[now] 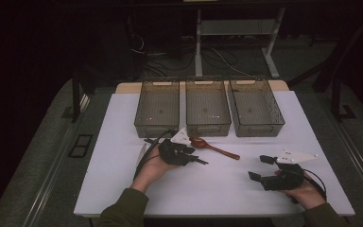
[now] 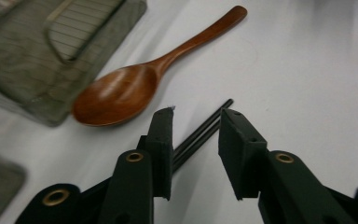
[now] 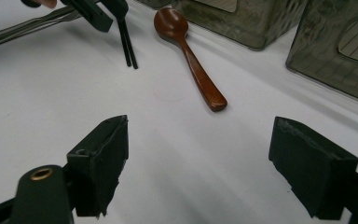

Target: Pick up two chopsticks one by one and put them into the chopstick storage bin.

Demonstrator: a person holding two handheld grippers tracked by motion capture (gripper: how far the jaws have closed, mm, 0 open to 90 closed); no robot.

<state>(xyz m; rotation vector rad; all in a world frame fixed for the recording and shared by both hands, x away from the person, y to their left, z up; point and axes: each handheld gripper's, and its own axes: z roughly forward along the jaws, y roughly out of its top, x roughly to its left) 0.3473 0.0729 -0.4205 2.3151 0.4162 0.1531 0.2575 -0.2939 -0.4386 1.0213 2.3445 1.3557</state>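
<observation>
Three mesh bins (image 1: 207, 108), one wooden spoon (image 1: 213, 147), two black chopsticks (image 2: 200, 134)

I see three bins (image 1: 207, 106) side by side at the table's (image 1: 123, 189) far edge. The spoon (image 1: 213, 147) lies just before the middle bin, bowl toward it, handle running right. Chopsticks (image 2: 200, 133) lie left of the spoon, between my left gripper's (image 2: 196, 140) jaws. My right gripper (image 1: 260, 168) sits well right of the spoon, nearer me.
</observation>
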